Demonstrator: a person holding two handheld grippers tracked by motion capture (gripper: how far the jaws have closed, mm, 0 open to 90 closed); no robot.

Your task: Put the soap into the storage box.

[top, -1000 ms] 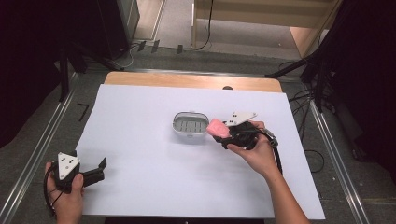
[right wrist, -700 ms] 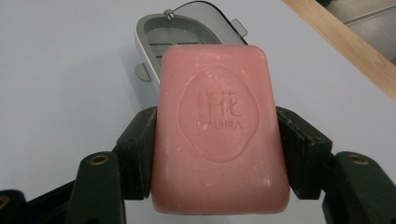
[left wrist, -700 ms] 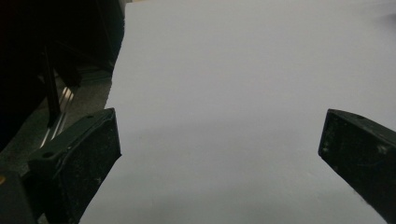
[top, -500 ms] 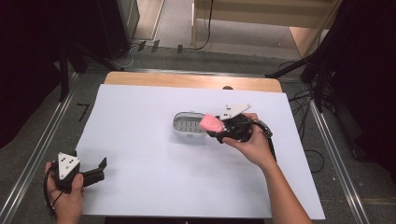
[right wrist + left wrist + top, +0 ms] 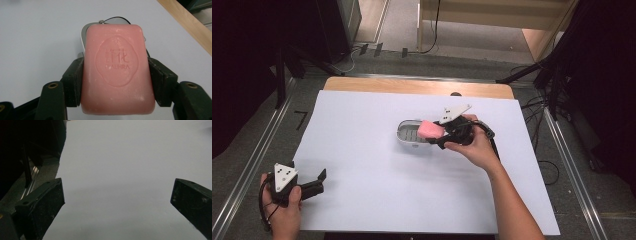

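Right claw (image 5: 438,136) is clamping the pink soap bar (image 5: 430,130), pads pressing both long sides; in the right gripper view the soap bar (image 5: 117,70) is sitting lengthwise between the jaws, stamped face up toward the camera, long axis running straight out along the jaws. Soap is hanging over the right end of the metal soap dish (image 5: 409,135), which is resting on the white desk (image 5: 362,200) near its middle. In the right gripper view the dish rim (image 5: 86,27) is peeking out past the far end of the bar, so the dish lies ahead of and below the claw. Cannot tell whether the bar is touching the dish yet.

Key relation: dish is running left-right in the high view, and the bar's long axis is lining up roughly with it, claw coming in from the dish's right end. Judging the coming move as a set-down into the dish, needing a bit more travel leftward so the bar centres over the ribbed floor.

Left claw (image 5: 314,182) is sitting released at the near left corner of the desk, jaws wide apart over bare desk in the left gripper view, well apart from the dish. Right hand (image 5: 474,147) is much the nearer.
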